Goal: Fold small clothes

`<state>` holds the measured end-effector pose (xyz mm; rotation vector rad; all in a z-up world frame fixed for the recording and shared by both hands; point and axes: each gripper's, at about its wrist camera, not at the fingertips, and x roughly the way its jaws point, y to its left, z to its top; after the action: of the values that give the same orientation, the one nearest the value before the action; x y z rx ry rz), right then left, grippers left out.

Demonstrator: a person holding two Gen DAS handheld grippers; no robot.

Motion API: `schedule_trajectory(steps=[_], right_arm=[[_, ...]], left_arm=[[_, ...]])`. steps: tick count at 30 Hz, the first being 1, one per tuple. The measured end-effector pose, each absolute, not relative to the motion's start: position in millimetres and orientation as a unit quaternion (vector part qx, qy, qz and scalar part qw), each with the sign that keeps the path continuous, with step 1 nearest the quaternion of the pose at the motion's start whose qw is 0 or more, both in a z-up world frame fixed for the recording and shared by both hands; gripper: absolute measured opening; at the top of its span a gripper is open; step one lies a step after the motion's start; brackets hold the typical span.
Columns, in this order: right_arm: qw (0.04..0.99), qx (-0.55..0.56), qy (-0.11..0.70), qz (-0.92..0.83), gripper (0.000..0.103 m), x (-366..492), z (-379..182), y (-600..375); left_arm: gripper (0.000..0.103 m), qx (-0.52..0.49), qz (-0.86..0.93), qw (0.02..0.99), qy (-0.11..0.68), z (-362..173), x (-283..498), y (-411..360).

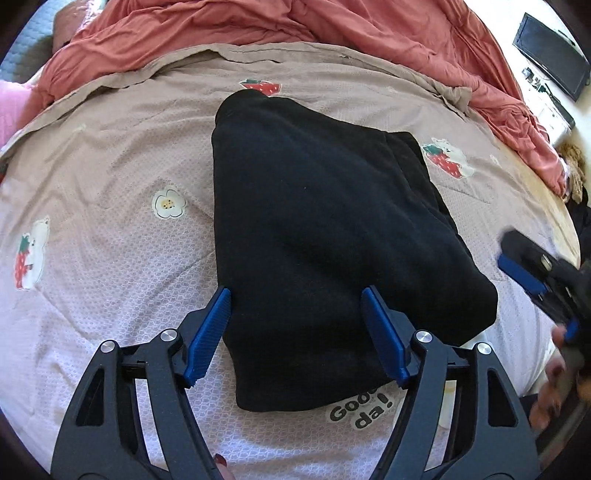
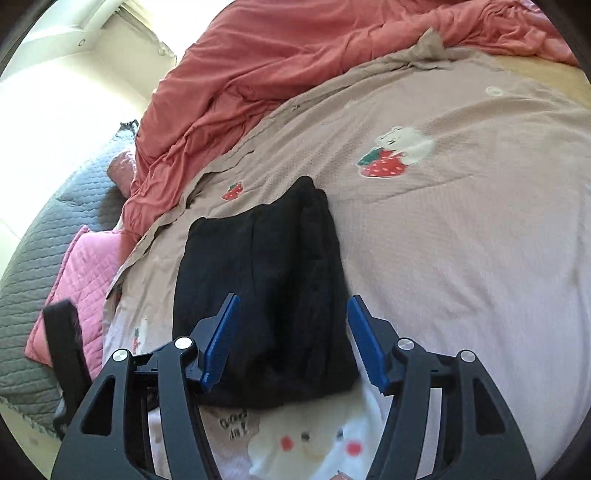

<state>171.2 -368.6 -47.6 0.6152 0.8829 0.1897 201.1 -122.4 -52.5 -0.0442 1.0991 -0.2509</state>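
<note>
A black garment [image 1: 317, 236] lies folded into a compact stack on the beige printed bedcover [image 1: 110, 221]. It also shows in the right wrist view [image 2: 266, 291]. My left gripper [image 1: 297, 295] is open and empty, its blue fingers straddling the garment's near end just above it. My right gripper [image 2: 291, 302] is open and empty over the garment's near right part. The right gripper also shows at the right edge of the left wrist view [image 1: 532, 273], held by a hand.
A crumpled red blanket [image 1: 258, 26] lies along the far side of the bed. A pink quilted pillow [image 2: 85, 273] and a grey quilt [image 2: 44, 258] lie at the left. A dark monitor [image 1: 550, 55] stands at the far right.
</note>
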Motion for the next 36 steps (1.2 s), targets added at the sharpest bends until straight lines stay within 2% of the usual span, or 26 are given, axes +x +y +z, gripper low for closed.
schedule_trajectory(steps=[13, 15, 17, 18, 23, 29, 36], right_arm=[[0.859, 0.185, 0.466, 0.101, 0.059, 235.4, -67.7, -337.0], [0.854, 0.183, 0.474, 0.111, 0.052, 239.1, -73.0, -334.2], [0.850, 0.186, 0.477, 0.123, 0.036, 240.2, -75.6, -332.2], [0.854, 0.177, 0.473, 0.126, 0.035, 239.3, -73.6, -328.5], [0.875, 0.117, 0.451, 0.133, 0.015, 233.9, -59.1, -310.9], [0.894, 0.101, 0.415, 0.134, 0.012, 232.7, -41.4, -311.9], [0.889, 0.074, 0.440, 0.104, 0.012, 238.8, -59.5, -313.2]], left_arm=[[0.066, -0.024, -0.115, 0.852, 0.511, -52.0, 195.6, -124.4], [0.067, -0.026, -0.116, 0.852, 0.511, -51.8, 195.4, -123.2], [0.068, -0.028, -0.117, 0.852, 0.510, -51.7, 196.1, -122.9], [0.068, -0.030, -0.115, 0.852, 0.509, -51.5, 196.1, -122.8], [0.070, -0.044, -0.108, 0.854, 0.507, -52.8, 195.0, -119.4], [0.074, -0.053, -0.112, 0.852, 0.509, -48.4, 194.5, -119.2], [0.081, -0.022, -0.120, 0.854, 0.506, -50.4, 192.3, -132.6]])
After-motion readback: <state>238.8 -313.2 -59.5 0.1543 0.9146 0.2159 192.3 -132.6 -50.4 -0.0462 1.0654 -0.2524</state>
